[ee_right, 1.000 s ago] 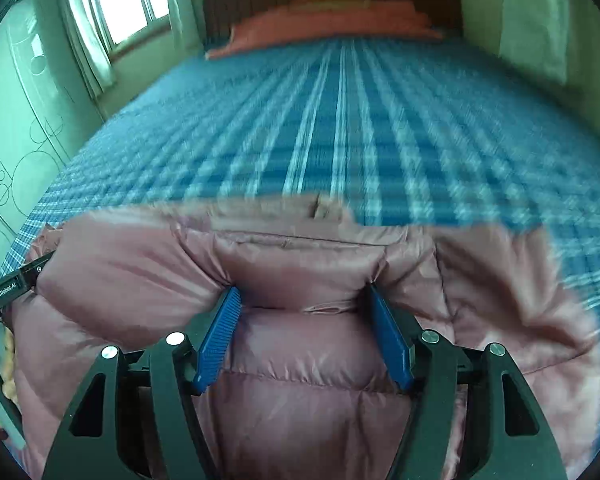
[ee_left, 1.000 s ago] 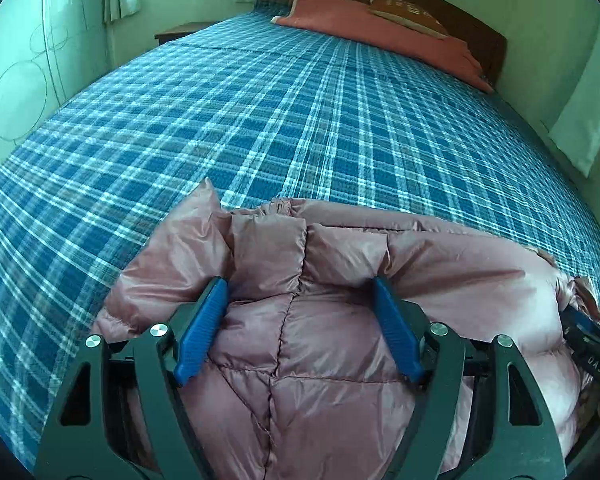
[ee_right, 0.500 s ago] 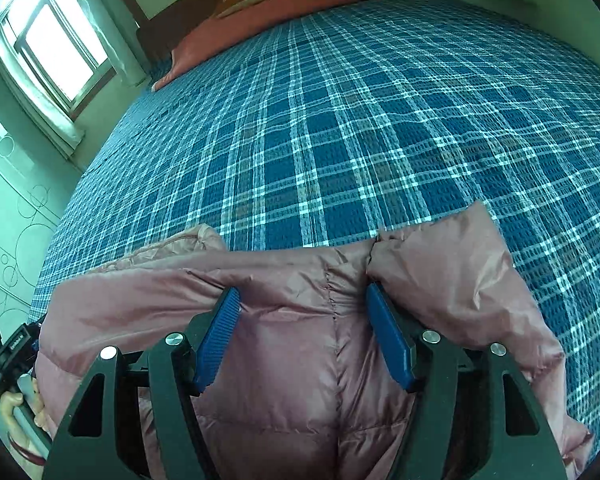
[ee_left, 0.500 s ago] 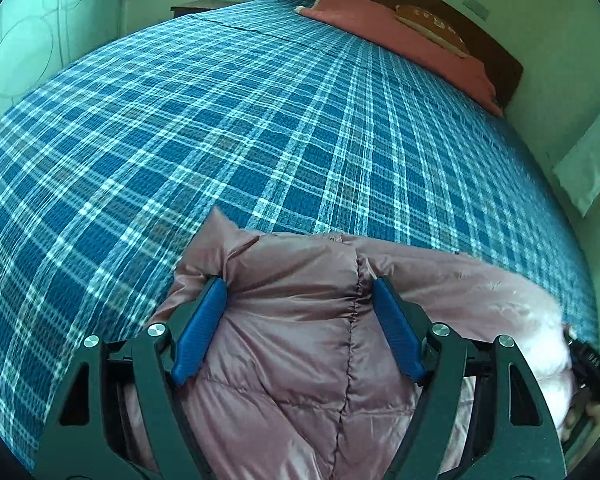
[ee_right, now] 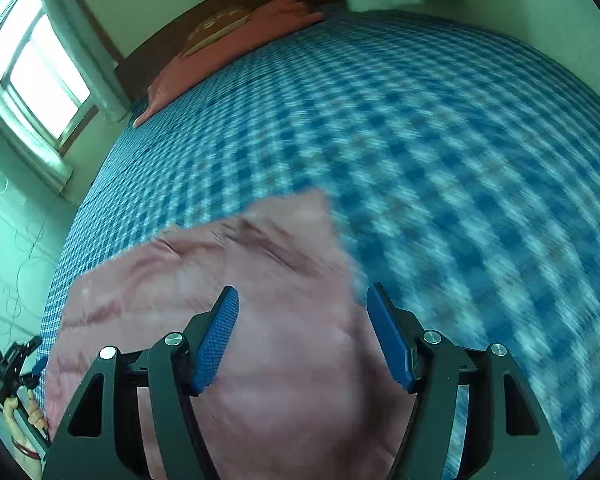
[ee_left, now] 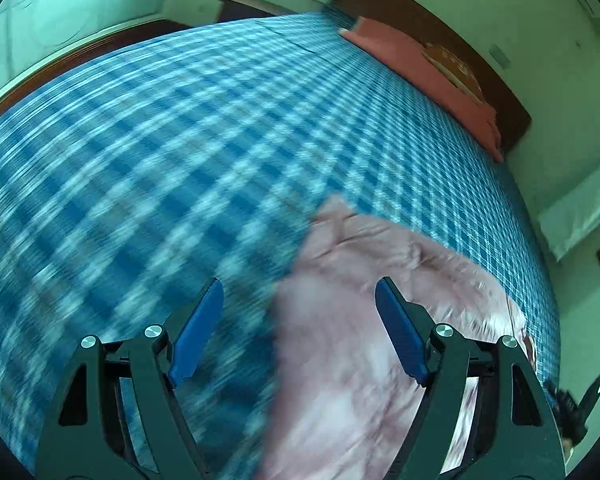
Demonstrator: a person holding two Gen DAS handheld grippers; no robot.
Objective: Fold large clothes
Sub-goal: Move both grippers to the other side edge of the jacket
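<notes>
A dusty-pink puffer jacket (ee_left: 340, 280) lies bunched on the blue plaid bed cover (ee_left: 160, 160). My left gripper (ee_left: 298, 284) hangs open above the jacket's left edge. Its left pad is over bare plaid and its right pad over the jacket, and neither presses the cloth. In the right wrist view the jacket (ee_right: 220, 264) fills the lower left. My right gripper (ee_right: 302, 288) is open above its right edge, with the left pad over the jacket and the right pad over the cover (ee_right: 460, 160). Both views are blurred by motion.
Orange-red pillows (ee_left: 420, 64) (ee_right: 236, 40) lie against a dark wooden headboard at the far end. A window (ee_right: 40, 72) and pale wardrobe doors (ee_left: 80, 8) line one side. A hand (ee_right: 24, 408) shows at the lower left of the right wrist view.
Both grippers had jacket bulging between their pads. The left one has swung left and the right one right, so each now hangs over an outer edge with the cloth lying loose.
</notes>
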